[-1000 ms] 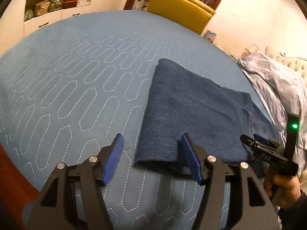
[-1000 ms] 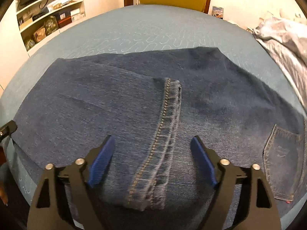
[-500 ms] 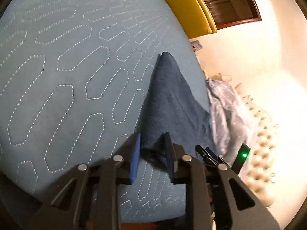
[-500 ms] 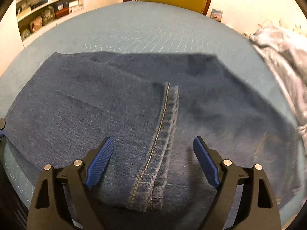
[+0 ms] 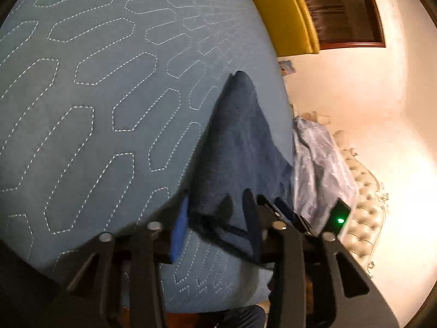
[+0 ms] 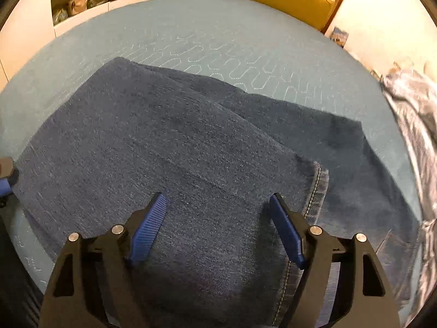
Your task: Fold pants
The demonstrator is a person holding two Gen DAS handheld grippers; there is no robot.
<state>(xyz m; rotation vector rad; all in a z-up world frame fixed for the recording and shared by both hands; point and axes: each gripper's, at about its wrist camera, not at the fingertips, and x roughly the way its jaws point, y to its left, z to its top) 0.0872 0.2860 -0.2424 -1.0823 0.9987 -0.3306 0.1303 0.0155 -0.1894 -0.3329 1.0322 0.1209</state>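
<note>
denim pants lie folded on the blue bed. left claw is closed on their near corner; right claw hovers wide open above them, holding nothing.

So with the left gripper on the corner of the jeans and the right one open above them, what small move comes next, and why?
Probably close the right gripper on the near edge of the jeans. It sits open over the denim beside the stitched hem, while the left gripper already pinches its corner, so both sides can lift together.

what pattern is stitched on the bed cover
Pale dashed stitching in elongated hexagons on the blue bed cover, clearest in left wrist view.
</note>
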